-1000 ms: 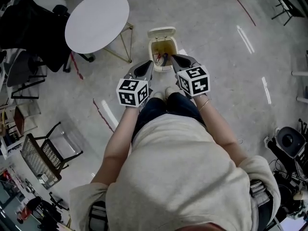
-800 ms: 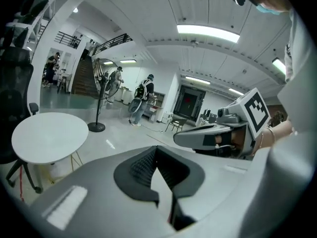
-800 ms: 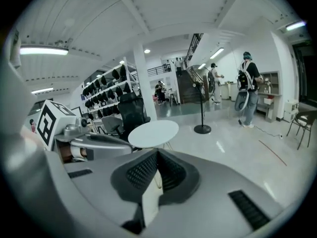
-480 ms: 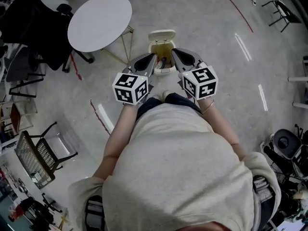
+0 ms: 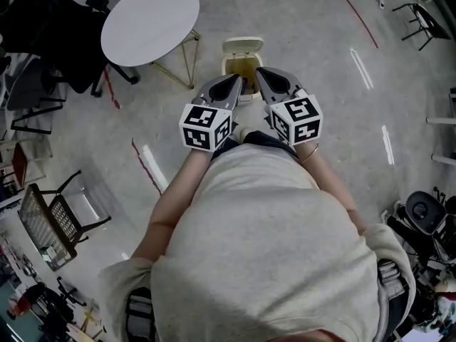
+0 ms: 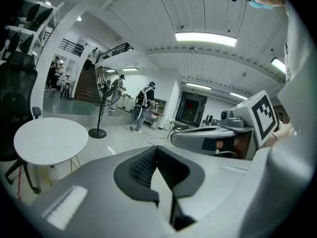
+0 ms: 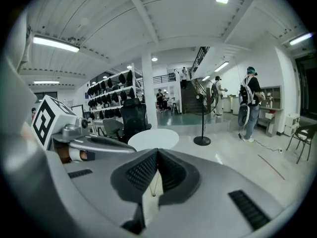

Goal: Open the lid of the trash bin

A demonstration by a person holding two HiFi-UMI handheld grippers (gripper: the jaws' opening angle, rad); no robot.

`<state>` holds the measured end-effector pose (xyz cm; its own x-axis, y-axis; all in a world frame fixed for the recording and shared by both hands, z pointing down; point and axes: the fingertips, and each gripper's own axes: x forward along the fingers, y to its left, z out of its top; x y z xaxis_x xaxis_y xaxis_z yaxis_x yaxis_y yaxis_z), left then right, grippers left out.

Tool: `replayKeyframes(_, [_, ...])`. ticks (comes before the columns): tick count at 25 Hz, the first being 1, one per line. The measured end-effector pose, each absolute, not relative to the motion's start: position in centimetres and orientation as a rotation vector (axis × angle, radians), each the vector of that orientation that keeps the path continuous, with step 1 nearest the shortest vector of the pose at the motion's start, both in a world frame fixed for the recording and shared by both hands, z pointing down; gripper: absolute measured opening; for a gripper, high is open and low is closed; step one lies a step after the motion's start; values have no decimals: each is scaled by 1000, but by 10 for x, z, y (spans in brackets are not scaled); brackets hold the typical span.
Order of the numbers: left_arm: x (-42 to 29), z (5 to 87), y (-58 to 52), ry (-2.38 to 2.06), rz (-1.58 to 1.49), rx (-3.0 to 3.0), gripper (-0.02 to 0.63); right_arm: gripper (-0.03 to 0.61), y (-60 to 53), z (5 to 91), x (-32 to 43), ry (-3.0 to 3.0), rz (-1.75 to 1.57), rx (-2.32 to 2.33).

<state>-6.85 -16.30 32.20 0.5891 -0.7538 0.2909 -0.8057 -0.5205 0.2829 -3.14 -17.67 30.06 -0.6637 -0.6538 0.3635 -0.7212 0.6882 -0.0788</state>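
on the floor, the trash bin [image 5: 242, 66] is showing its lid [image 5: 242, 45] up; left hand-held gripper [image 5: 237, 80] and right hand-held gripper [image 5: 260, 72] are hovering pressed together, empty, probably best clearing it gently.

No words, numbers, brands or signs can be read on anything in these three views.

Beyond your jaws and to their left stands a round white table [image 5: 150, 22], with a black office chair [image 5: 50, 34] just beside it. Further left and nearer you sits a wire chair [image 5: 46, 226]. Well ahead of the jaws are a floor fan [image 7: 202, 141] and a person with a backpack [image 7: 247, 103].
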Motion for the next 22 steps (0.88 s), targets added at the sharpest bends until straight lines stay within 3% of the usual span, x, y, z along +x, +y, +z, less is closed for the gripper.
replayKeyframes(22, [-74, 346, -169, -1263, 265, 2319, 9, 7, -175, 311, -24, -2582, 361, 1081])
